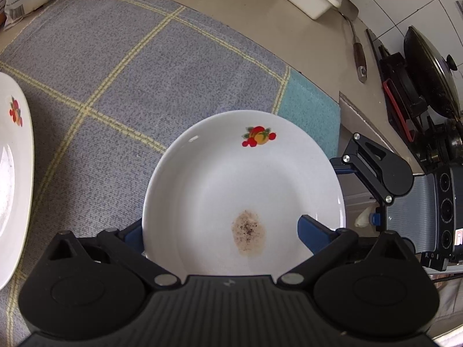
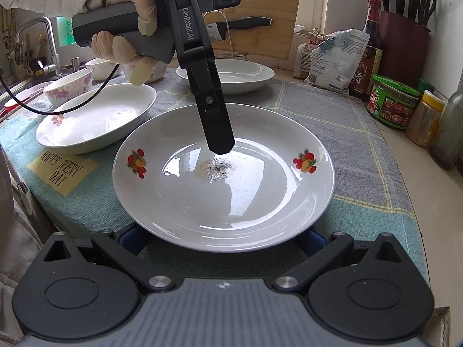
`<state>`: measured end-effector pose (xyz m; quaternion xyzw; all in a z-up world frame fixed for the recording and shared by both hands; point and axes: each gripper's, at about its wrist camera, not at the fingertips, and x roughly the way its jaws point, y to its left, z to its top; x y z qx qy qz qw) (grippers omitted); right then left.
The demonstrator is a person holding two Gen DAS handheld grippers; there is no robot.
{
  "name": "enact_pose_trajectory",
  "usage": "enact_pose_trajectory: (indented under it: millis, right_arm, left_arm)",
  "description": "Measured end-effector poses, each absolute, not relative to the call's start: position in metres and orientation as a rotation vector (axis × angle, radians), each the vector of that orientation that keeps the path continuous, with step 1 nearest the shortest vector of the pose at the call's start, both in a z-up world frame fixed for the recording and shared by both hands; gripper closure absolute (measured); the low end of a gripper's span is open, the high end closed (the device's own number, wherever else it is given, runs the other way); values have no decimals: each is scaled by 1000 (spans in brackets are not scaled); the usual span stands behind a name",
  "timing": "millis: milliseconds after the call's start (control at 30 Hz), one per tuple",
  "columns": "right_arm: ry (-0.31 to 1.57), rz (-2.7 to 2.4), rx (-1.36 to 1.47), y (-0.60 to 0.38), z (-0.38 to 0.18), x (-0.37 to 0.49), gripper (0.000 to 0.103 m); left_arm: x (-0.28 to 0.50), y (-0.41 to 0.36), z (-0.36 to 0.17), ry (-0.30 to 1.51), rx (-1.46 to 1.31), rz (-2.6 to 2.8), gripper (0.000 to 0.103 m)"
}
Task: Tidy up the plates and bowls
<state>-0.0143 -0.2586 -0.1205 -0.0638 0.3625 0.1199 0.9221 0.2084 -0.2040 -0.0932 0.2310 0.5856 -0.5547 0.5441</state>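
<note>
Closing in on stained plate (image 2: 222, 179), centre of checked cloth (image 2: 341, 121) on counter. Left gripper (image 2: 221, 147) jaws straddle near rim, released; right gripper (image 2: 222, 240) jaws spread. Clamp rim squarely, lift level toward oval dish (image 2: 95, 118) beside plate.

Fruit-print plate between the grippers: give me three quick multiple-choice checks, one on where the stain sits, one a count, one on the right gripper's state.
1. Where is the speckled stain on the plate?
A) on the rim
B) in the middle of the well
C) there is none

2. How many fruit prints show on the plate in the right wrist view?
A) none
B) two
C) four

3. How do the fingers of the right gripper stand?
A) spread open
B) shut on the plate
C) out of view

Answers:
1 B, the brownish speckled patch lies at the plate's centre.
2 B, one print sits on each side of the well.
3 A, the blue fingers stand wide apart at the plate's near rim.
</note>
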Motion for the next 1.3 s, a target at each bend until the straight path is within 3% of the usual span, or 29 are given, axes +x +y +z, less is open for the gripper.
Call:
enact_pose_trajectory:
  millis: [1300]
  right_arm:
    - [790, 319, -206, -291, -98, 14, 0]
  left_arm:
    - [232, -216, -68, 1385, 439, -1259, 5]
